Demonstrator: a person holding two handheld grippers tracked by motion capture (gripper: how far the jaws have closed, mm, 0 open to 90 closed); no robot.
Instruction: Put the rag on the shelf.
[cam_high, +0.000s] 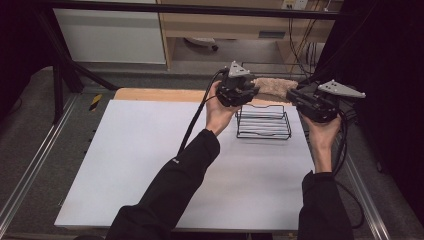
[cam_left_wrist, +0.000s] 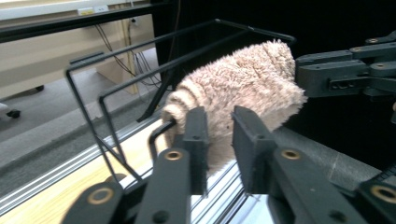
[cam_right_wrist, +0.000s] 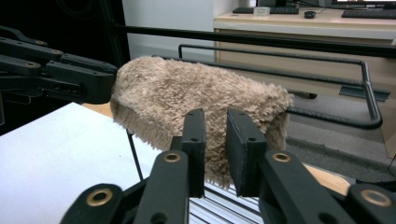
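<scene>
— Looking from the high view, I see the fluffy beige cloth (cam_high: 272, 87) held in the air at the far edge of the worktop (cam_high: 150, 165), just above the back of the black wire rack (cam_high: 263, 122). Can you confirm the direction of it?

— Yes. Its long axis runs across the worktop, from my left tongs (cam_high: 250, 90) to my right tongs (cam_high: 296, 95), almost level. One end points to the left hand (cam_high: 218, 107), the other end to the right hand (cam_high: 322, 127).

— How do the tongs stand on your side?

— In the left gripper view, my left tongs (cam_left_wrist: 219, 140) are clenched on the cloth (cam_left_wrist: 243, 84); the pile is pressed between the two black jaws at the rolled end. The cloth goes away from this camera toward the other tongs (cam_left_wrist: 345, 74), which touch its far end.

— And the right one?

— In the right gripper view, my right tongs (cam_right_wrist: 215, 140) are also grasping the cloth (cam_right_wrist: 196, 98), at its lower edge near the right end. From here the cloth stretches to the left, and the left tongs (cam_right_wrist: 70, 77) meet it at the far end. It looks like a folded or rolled bundle, but I cannot tell which.

— Where is the rack relative to it?

— The rack (cam_right_wrist: 327, 88) stands on the white sheet of the worktop, its wire frame (cam_left_wrist: 140, 70) is behind and below the cloth. If the cloth touches the wires, I cannot tell.
</scene>
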